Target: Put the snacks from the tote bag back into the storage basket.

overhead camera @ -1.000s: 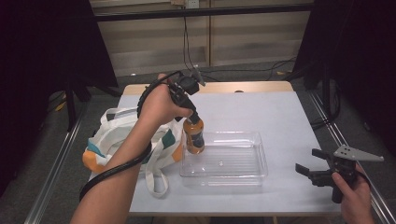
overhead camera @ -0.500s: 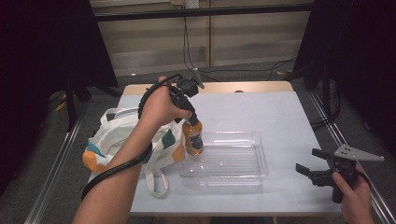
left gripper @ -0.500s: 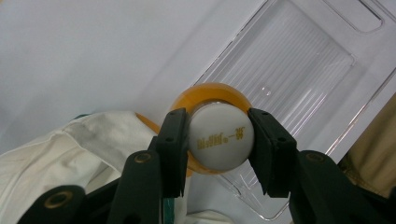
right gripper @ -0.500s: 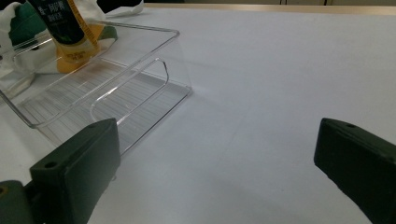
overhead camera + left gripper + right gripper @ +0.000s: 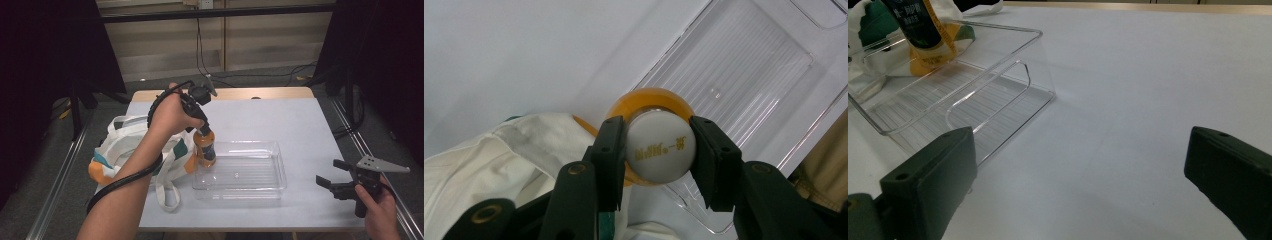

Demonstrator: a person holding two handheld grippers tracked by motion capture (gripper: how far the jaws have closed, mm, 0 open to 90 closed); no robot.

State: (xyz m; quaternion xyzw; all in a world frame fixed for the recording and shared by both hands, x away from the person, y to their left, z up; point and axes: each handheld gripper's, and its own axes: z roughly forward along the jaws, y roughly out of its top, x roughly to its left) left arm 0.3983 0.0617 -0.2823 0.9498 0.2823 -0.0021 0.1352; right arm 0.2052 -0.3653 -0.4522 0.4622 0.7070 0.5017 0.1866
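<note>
An orange bottle with a white cap hangs upright at the left end of the clear plastic tray. My left gripper points down and is shut on the cap, one black jaw on each side, as the left gripper view shows. Seen from above, the bottle stands over the tray's left rim, beside the white tote bag. Whether its base touches the tray I cannot tell. My right gripper rests open at the table's right front, with nothing between its jaws.
The white tote bag, with teal and orange patches, lies slumped on the table's left side, its straps reaching the front edge. The grey tabletop spreads behind and right of the tray. The right gripper view shows the bottle behind the tray.
</note>
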